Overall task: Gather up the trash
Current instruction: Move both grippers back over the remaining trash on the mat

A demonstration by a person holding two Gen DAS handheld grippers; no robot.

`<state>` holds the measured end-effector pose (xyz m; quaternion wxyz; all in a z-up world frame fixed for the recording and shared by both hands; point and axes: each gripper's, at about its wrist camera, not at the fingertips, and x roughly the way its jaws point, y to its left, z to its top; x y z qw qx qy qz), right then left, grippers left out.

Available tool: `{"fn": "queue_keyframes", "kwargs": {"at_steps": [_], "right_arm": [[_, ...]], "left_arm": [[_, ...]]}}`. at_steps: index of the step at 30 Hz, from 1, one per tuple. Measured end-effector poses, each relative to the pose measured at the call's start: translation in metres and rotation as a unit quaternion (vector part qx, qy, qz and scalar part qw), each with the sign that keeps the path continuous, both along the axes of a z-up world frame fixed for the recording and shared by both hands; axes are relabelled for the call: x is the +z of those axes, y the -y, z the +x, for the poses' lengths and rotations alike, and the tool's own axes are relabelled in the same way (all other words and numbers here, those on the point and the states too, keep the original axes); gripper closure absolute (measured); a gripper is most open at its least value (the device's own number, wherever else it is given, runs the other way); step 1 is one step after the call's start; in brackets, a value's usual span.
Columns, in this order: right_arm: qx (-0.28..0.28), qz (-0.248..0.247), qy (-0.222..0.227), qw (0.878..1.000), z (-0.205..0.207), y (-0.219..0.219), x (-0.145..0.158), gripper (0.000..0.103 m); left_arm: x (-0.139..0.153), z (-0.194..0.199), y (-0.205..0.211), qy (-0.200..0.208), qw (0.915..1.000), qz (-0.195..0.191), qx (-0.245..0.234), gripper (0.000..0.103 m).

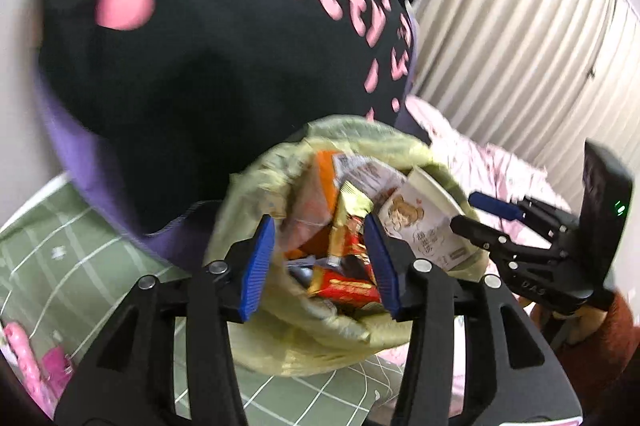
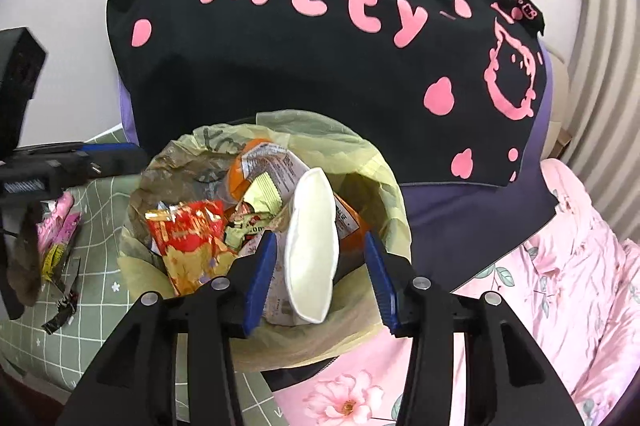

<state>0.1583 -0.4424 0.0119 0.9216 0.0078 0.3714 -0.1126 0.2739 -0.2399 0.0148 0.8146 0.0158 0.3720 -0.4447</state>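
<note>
A bin lined with a yellow bag (image 1: 280, 350) (image 2: 372, 162) stands on the bed and holds several wrappers. A red wrapper (image 1: 346, 288) (image 2: 188, 238) and an orange packet (image 1: 324, 174) (image 2: 240, 166) lie in it. A squashed white paper cup (image 2: 310, 250) (image 1: 420, 222) rests on top. My left gripper (image 1: 322, 266) is open over the bin's mouth and holds nothing. My right gripper (image 2: 320, 278) is open with its blue pads on either side of the cup; it also shows in the left wrist view (image 1: 472, 210).
A black cushion with pink "kitty" lettering (image 2: 320, 66) (image 1: 180, 66) stands right behind the bin. Pink wrappers (image 2: 56, 234) (image 1: 36, 366) lie on the green checked sheet (image 2: 100, 246). A pink floral quilt (image 2: 560, 286) lies to the right. A curtain (image 1: 520, 26) hangs behind.
</note>
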Motion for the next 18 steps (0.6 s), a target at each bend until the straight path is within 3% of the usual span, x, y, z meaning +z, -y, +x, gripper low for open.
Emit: {"fn": "queue_keyframes", "kwargs": {"at_steps": [4, 8, 12, 14, 18], "right_arm": [[-0.003, -0.003, 0.024, 1.000, -0.004, -0.014, 0.011, 0.059], [0.013, -0.005, 0.039, 0.999, -0.002, -0.041, 0.017, 0.059], [0.046, 0.005, 0.042, 0.998, 0.003, -0.074, 0.013, 0.059], [0.067, 0.012, 0.038, 0.997, 0.006, -0.093, 0.008, 0.059], [0.118, 0.028, 0.026, 0.992, 0.015, -0.132, -0.005, 0.059]], "left_arm": [[0.006, 0.000, -0.046, 0.026, 0.9983, -0.009, 0.052, 0.057], [-0.013, 0.005, -0.105, 0.024, 0.9925, 0.010, 0.119, 0.057], [-0.049, 0.008, -0.175, -0.016, 0.9777, 0.035, 0.206, 0.057], [-0.067, 0.009, -0.220, -0.049, 0.9658, 0.039, 0.252, 0.057], [-0.084, 0.004, -0.268, -0.064, 0.9500, 0.044, 0.303, 0.057]]}}
